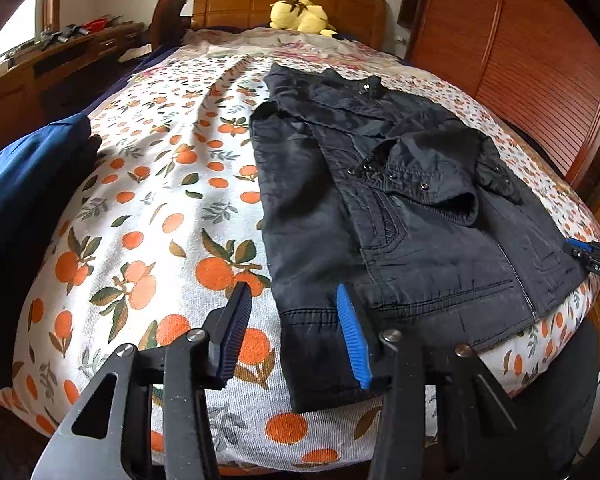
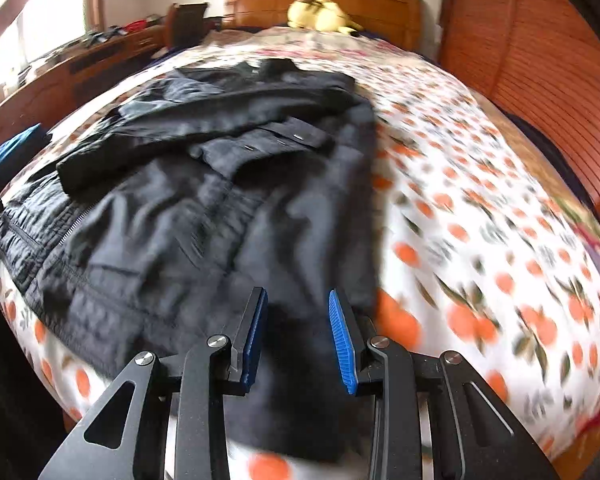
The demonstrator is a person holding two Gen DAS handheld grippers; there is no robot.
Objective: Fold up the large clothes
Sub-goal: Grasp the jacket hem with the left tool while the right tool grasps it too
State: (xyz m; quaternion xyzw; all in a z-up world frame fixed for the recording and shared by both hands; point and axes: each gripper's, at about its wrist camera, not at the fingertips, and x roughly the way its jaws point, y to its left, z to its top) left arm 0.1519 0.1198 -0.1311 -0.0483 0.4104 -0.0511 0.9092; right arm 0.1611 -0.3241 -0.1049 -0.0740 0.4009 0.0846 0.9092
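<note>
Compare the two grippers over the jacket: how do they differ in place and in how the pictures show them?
The left gripper stands at the black jacket's near left corner, one finger on the orange-print cover; the right gripper stands at the near right corner, both fingers over fabric. The left jaws look wider apart than the right jaws. The left view is sharp; the right view is blurred. Both have jacket fabric between the fingers; whether the pads press it is unclear.
</note>
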